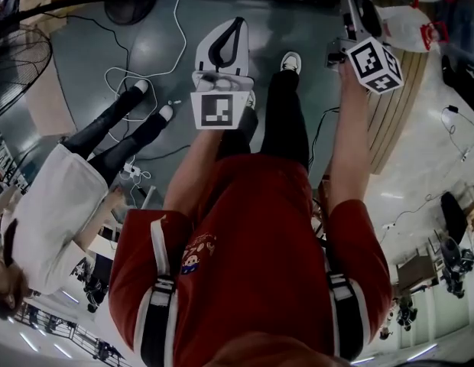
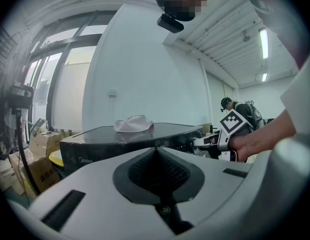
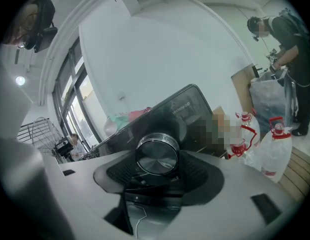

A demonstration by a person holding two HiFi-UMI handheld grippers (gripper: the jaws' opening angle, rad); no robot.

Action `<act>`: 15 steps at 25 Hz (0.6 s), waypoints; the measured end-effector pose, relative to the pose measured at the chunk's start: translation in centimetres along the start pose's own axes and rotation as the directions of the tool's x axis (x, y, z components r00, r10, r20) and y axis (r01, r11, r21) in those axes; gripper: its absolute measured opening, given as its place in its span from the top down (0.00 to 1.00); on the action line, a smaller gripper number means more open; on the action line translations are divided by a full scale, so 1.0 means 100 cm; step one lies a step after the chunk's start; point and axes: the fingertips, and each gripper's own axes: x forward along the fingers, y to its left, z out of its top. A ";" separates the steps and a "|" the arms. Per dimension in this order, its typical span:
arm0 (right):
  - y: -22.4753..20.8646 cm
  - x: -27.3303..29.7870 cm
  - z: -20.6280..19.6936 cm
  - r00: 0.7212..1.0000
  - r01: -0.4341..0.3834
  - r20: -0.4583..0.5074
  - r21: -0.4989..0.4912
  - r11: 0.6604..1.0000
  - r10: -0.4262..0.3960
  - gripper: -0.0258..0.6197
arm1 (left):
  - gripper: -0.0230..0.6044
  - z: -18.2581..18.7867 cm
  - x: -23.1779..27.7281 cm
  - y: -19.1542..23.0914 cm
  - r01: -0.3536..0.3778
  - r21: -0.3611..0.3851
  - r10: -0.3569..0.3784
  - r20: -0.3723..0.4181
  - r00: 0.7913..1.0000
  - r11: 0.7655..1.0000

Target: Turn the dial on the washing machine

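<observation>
At the left of the head view, a standing fan [image 1: 15,60] and a person in white [image 1: 57,205] are noted. The left gripper [image 1: 222,52] is held up in front of the wearer, well apart from the black washing machine [image 2: 120,141]. Its jaws are seen pressed together with nothing between them. A crumpled pale cloth [image 2: 132,124] is recorded on the machine's top. To the right, the right gripper [image 3: 157,159] is held against the machine's front panel. Its jaws are closed on the silver dial [image 3: 156,151], which is seated between the dark pads. White plastic bags [image 3: 272,149] are observed at the far right.
</observation>
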 end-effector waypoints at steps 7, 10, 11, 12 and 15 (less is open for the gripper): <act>-0.001 -0.001 0.000 1.000 -0.028 0.008 0.082 0.996 0.027 0.53 | 0.94 -0.003 -0.001 -0.001 0.010 0.012 -0.010 -0.019 1.000 1.000; -0.001 -0.001 0.000 0.999 -0.045 0.012 0.129 0.991 0.044 0.53 | 0.94 -0.002 -0.002 -0.001 0.008 0.012 -0.008 -0.016 1.000 1.000; -0.002 -0.001 0.000 0.999 -0.050 0.013 0.144 0.988 0.049 0.53 | 0.94 0.000 -0.001 -0.001 0.005 0.009 -0.005 -0.012 1.000 1.000; -0.002 -0.001 0.000 0.998 -0.056 0.014 0.163 0.985 0.054 0.53 | 0.94 0.001 -0.001 -0.001 0.003 0.007 -0.003 -0.009 1.000 1.000; -0.003 0.000 0.000 0.997 -0.079 0.024 0.234 0.969 0.076 0.53 | 0.94 0.004 0.001 -0.001 0.002 0.009 -0.002 0.004 1.000 1.000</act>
